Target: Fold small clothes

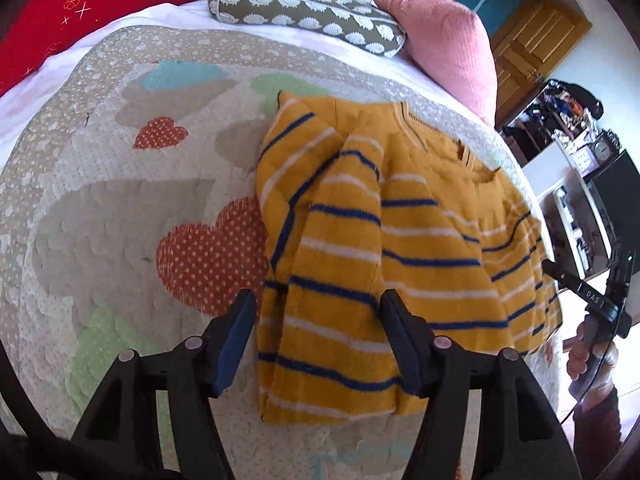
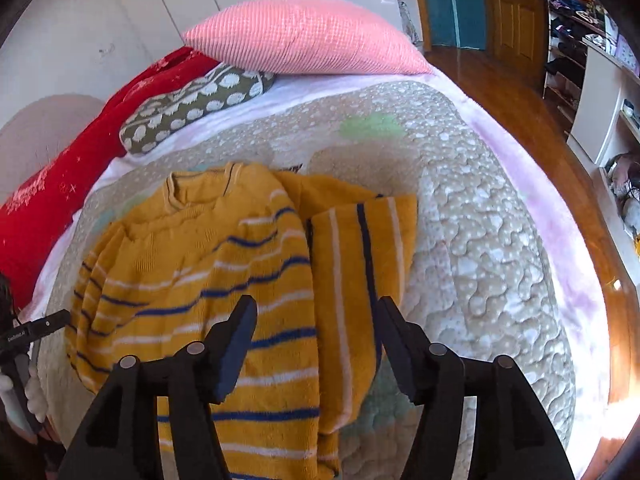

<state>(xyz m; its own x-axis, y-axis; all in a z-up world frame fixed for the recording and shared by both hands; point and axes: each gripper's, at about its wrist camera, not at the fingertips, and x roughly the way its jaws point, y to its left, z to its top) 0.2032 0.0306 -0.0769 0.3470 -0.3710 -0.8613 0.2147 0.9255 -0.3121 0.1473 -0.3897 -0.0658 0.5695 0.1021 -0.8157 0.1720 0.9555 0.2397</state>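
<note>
Small mustard sweater with blue and white stripes was laid flat on the quilted bed cover, neckline toward the far side, hem toward the near edge. One sleeve had been folded in over the body on the left side, as seen in the left wrist view. The other sleeve was seen in the right wrist view lying along the sweater's right edge, stripes running lengthwise.

Left gripper was held above the near-left part of the sweater, jaws spread. Knit was visible between the fingers but no pinch was seen; the pads stood clear of it.

Right gripper was held over the near-right part, at the seam between body and sleeve. Jaws likewise spread, nothing clamped.

Part of the right tool was caught at the right edge of the left wrist view, gripped by a hand.

At the far side of the bed: pink pillow, olive patterned bolster, red cushion. Wooden door and shelving were noted far right, past a wooden floor.
</note>
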